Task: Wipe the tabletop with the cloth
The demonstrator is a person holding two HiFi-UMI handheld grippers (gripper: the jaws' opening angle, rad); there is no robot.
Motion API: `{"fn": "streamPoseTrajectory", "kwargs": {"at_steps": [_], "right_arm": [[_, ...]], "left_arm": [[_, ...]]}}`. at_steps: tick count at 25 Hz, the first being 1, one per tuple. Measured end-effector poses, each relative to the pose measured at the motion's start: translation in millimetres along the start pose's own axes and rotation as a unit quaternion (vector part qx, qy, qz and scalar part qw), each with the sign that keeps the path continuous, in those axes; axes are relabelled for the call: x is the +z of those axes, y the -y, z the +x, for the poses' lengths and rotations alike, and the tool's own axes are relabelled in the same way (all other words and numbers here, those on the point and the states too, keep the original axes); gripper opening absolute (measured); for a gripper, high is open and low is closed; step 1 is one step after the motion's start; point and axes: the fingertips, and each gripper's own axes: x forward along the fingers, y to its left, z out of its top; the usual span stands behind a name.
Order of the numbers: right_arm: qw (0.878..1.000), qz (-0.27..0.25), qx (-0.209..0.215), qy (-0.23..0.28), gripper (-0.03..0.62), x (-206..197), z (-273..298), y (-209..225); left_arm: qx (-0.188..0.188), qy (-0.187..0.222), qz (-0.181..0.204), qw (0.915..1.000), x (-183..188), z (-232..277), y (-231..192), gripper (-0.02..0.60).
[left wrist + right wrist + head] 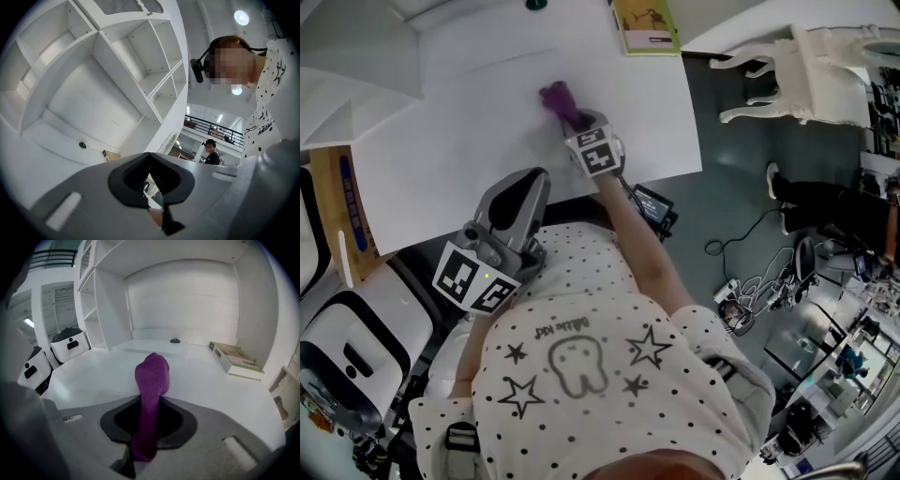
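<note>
A purple cloth (558,97) lies bunched on the white tabletop (487,141), with my right gripper (577,122) shut on its near end. In the right gripper view the cloth (151,376) runs up from between the jaws, and its rounded end rests on the tabletop (93,376) just ahead of the right gripper (150,400). My left gripper (520,192) is off the table, held by the person's body near the front edge. In the left gripper view the left gripper (150,161) points up at white shelves, its jaws together with nothing between them.
A green-covered book (645,25) (236,360) lies at the table's far right. A small dark knob (535,5) (175,340) sits at the back. A white machine (356,347) stands at the left, a white chair (806,66) on the right.
</note>
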Motion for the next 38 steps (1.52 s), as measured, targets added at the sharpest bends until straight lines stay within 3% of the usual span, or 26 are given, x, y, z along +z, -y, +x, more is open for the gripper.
{"fn": "streamPoseTrajectory", "kwargs": {"at_steps": [13, 27, 38], "right_arm": [[1.0, -0.006, 0.0, 0.009, 0.075, -4.4, -6.4, 19.2], [1.0, -0.007, -0.001, 0.012, 0.074, -9.9, -9.4, 39.6], [1.0, -0.009, -0.005, 0.013, 0.074, -10.9, -10.2, 48.1]], "left_arm": [[0.019, 0.02, 0.016, 0.9995, -9.9, 4.8, 13.3, -0.005], [0.048, 0.04, 0.01, 0.998, -14.9, 2.2, 12.2, -0.005], [0.037, 0.038, 0.008, 0.9986, -12.9, 10.3, 10.0, -0.005]]}}
